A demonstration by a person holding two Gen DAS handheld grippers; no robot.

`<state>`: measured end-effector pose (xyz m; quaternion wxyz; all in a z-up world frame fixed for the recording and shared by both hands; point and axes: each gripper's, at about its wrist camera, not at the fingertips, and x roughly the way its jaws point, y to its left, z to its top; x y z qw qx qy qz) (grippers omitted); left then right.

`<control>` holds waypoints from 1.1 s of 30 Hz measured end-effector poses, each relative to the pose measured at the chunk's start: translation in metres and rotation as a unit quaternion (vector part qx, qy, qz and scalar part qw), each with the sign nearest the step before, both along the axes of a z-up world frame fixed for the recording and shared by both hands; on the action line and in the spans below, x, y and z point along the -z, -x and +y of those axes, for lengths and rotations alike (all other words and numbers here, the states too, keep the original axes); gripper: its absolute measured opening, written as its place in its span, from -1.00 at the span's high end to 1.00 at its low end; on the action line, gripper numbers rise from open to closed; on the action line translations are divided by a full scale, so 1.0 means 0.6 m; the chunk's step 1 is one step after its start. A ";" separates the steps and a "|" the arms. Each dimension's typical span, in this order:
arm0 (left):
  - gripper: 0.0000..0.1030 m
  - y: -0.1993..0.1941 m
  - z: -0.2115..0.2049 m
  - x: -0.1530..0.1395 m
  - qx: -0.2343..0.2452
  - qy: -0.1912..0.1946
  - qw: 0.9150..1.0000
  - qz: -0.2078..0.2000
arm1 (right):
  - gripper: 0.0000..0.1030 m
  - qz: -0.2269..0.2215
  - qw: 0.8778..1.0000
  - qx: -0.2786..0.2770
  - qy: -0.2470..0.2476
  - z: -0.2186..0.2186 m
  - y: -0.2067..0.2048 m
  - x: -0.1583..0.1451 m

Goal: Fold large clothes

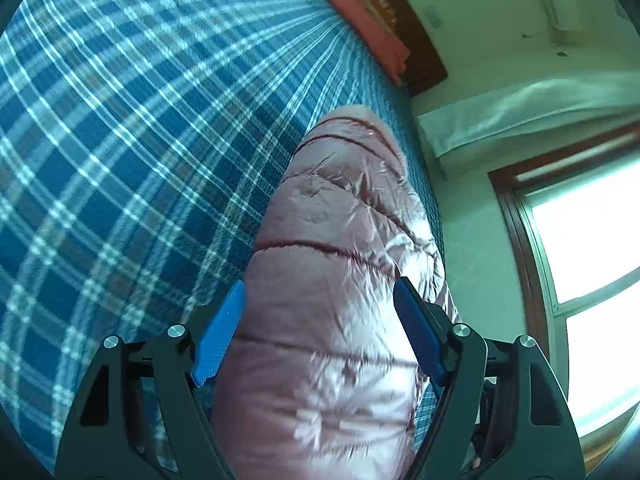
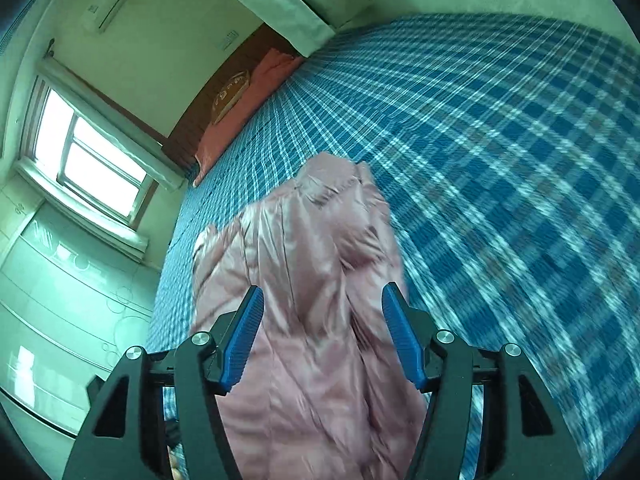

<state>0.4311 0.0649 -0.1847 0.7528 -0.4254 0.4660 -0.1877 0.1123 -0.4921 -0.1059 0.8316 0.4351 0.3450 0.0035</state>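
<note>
On the bed [image 1: 120, 140], spread with a blue checked sheet, a shiny pink padded jacket [image 1: 340, 240] lies stretched out lengthwise, running from 6 o'clock up toward 12 in both wrist views. In the left view the left hand-held gripper [image 1: 320, 292] stands open, its blue pads [image 1: 222, 332] spread at 7 and 5 o'clock either side of a quilted section; the fabric fills the gap and brushes the left pad, but nothing looks pinched. In the right view the right hand-held gripper [image 2: 322, 300] is likewise open, straddling the jacket [image 2: 312, 280] without a firm hold. A red pillow [image 2: 240, 120] sits by the headboard at 11 o'clock, with a window [image 2: 92, 160] at 9.

The risks, as I judge them: slick, puffy fabric may slip out if the jaws close on only the outer layer, or bunch if too much is taken. Both views are blurred, so a hasty close could miss the edge, leaving the fold crooked.
</note>
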 end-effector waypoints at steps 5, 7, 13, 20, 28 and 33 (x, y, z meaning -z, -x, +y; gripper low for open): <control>-0.38 -0.049 -0.035 0.027 -0.007 -0.042 0.999 0.031 | 0.42 0.036 0.999 -0.001 -0.009 -0.001 -0.062 0.049; -0.32 -0.061 -0.048 0.042 -0.001 -0.061 0.997 0.037 | 0.46 0.044 0.999 -0.004 -0.023 -0.001 -0.075 0.073; -0.33 -0.053 -0.038 0.044 -0.019 -0.038 0.998 0.043 | 0.28 0.003 0.999 0.004 -0.038 -0.010 -0.042 0.053; -0.75 -0.052 -0.030 0.044 -0.037 -0.004 0.997 0.061 | -0.47 0.018 0.999 0.007 -0.049 -0.020 -0.017 0.081; -0.75 -0.069 -0.072 0.057 0.029 -0.014 0.998 0.057 | -0.57 -0.001 0.997 -0.067 -0.043 0.018 -0.040 0.103; -0.57 -0.075 -0.079 0.058 0.032 -0.027 0.998 0.054 | -0.45 -0.005 0.997 -0.059 -0.043 0.023 -0.040 0.105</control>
